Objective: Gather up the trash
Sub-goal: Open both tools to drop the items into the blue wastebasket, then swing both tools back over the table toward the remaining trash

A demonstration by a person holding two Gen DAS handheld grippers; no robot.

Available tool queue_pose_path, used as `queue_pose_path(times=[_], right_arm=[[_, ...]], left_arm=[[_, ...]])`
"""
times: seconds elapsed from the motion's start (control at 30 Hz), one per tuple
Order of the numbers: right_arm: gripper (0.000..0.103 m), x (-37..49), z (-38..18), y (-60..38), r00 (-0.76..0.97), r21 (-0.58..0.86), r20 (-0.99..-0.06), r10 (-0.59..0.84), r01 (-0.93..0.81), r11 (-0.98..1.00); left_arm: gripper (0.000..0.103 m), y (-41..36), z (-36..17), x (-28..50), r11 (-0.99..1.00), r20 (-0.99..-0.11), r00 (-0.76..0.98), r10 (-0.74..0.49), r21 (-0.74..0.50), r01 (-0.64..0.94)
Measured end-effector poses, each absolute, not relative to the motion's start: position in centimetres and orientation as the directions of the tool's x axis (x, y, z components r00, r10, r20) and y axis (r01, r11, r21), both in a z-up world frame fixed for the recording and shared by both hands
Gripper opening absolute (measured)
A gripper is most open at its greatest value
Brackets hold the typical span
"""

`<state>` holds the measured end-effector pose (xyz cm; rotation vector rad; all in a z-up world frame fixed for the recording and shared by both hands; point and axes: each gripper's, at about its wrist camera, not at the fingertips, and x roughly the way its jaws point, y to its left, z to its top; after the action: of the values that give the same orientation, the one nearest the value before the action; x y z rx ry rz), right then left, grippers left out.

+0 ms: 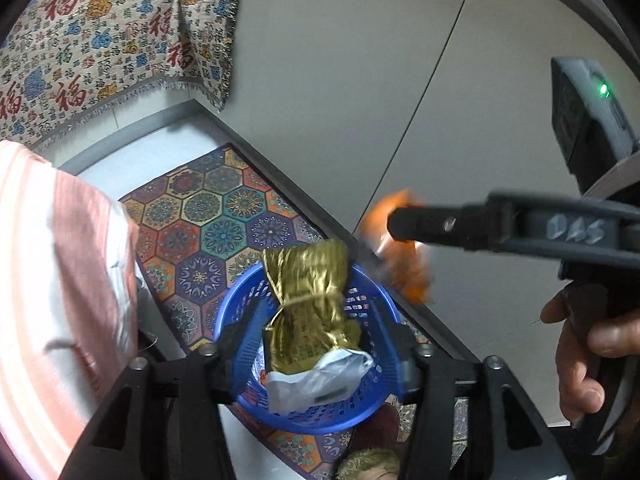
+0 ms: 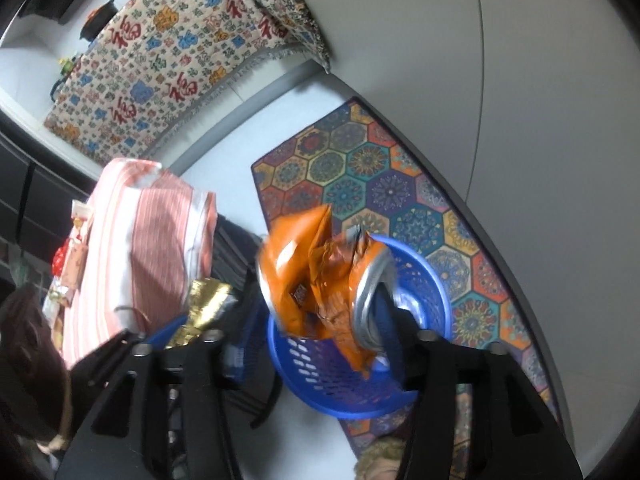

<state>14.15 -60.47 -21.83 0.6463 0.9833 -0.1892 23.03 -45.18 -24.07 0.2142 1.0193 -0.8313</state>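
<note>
A round blue plastic basket [image 1: 304, 426] stands on a hexagon-patterned mat. In the left wrist view a crumpled gold wrapper [image 1: 308, 300] with a silver inside hangs over the basket. It lies between the fingers of my left gripper [image 1: 318, 336], which is open, and neither pad presses on it. In the right wrist view a blurred orange snack wrapper [image 2: 312, 280] sits loose over the same basket [image 2: 340, 408], inside the open jaws of my right gripper [image 2: 320, 320]. The gold wrapper [image 2: 206, 304] shows to its left. One right-gripper finger [image 1: 432, 226] reaches in from the right in the left wrist view.
The colourful mat [image 1: 208, 216] lies on a pale surface beside a grey floor. A pink-and-white striped cushion [image 2: 152, 248] stands close to the left of the basket. A cloth with red characters [image 2: 180, 60] hangs beyond. A person's hand [image 1: 580, 352] grips the right handle.
</note>
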Motion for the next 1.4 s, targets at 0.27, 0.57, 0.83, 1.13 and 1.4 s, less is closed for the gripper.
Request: queue_pose_path(times=[0.27,0.57,0.83,1.13,1.4], right_arm=[[0.078,13.7,-19.6,-61.1,0.605,0.4,-0.794,0.053,0.456,0.795],[0.082,14.0,-16.0,-58.7,0.688,0.307,-0.721,-0.081,0.422,0.853],[0.083,16.4,-13.7,-49.9,0.752,0.204,-0.659,-0.027,0.213,0.956],[0.084,19.9,-14.9,-33.4,0.675,0.192,-0.689,0.262,-0.179,0.965],[0.084,21.6,-19.0,-24.0,0.566,0.092,-0.768,0.3,-0.366,0.926]], left_arm=[[0.063,-45.5,-25.1,23.8,0.699,-0.819,0.257,-0.513,-0.225,0.679],[0.065,-40.1,-19.1,20.8,0.744,-0.759,0.381,-0.528,-0.197,0.638],[0.069,-29.0,-15.5,18.4,0.847,-0.734,0.538,-0.414,-0.095,0.523],[0.069,-14.9,-17.5,19.0,0.959,-0.784,0.589,-0.195,-0.027,0.282],[0.069,-6.2,-18.5,19.5,0.989,-0.79,0.604,-0.106,-0.021,0.146]])
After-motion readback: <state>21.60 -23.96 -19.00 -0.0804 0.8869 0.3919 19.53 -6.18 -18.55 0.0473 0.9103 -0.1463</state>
